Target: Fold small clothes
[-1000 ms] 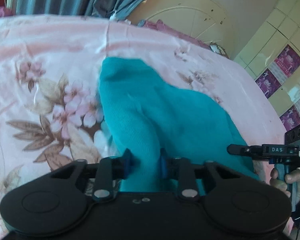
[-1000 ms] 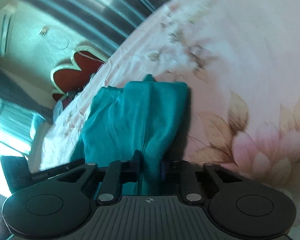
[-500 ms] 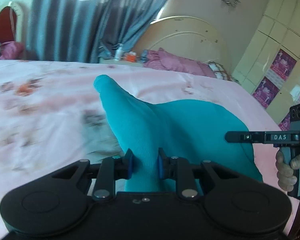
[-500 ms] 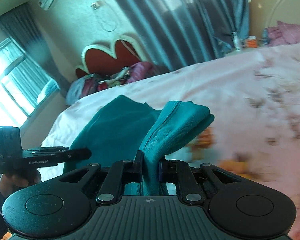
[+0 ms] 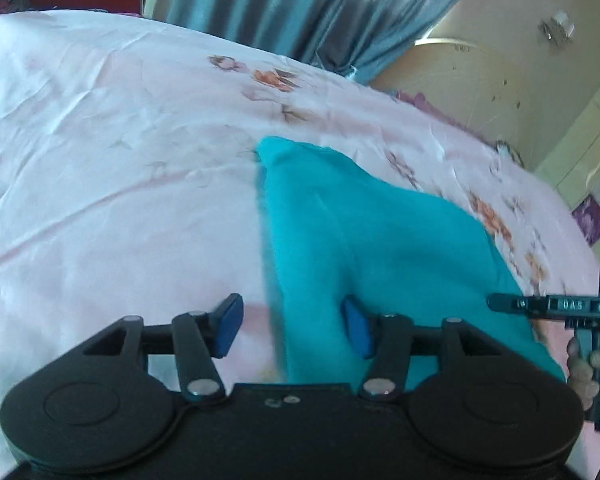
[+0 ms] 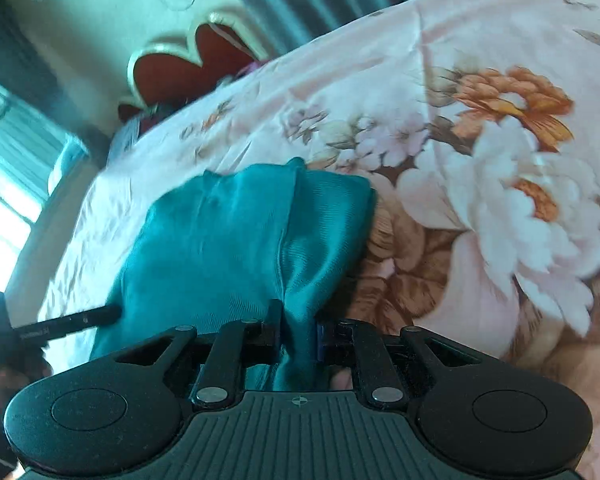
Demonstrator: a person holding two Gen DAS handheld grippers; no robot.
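Left wrist view: the left gripper (image 5: 292, 326) has just been opening; its jaws now stand spread, and the near edge of the teal knit garment (image 5: 380, 240) lies between them, against the right-hand pad but clear of the left one, so nothing is pinched. The garment lies on the pink floral bedspread (image 5: 100, 160), its far tip pointing toward the curtain. At the right edge the right gripper (image 5: 540, 304) shows side-on, with the person's hand (image 5: 584, 360) on its handle.

Right wrist view: the right gripper (image 6: 298, 336) has its jaws pressed together on a gathered fold of the teal knit garment (image 6: 236, 248), which rises into the pinch while the rest spreads over the bedspread (image 6: 500, 200) toward the window side. The left gripper (image 6: 72, 322) enters low at the left.

The step in hand looks like laying the garment flat for a fold. To do it well, the right side should be set down level with the freed left corner before letting go, keeping the near edge straight and taut; release low, close to the bedspread, so the soft knit does not bunch or curl back. Draw the left jaws away without snagging the edge.
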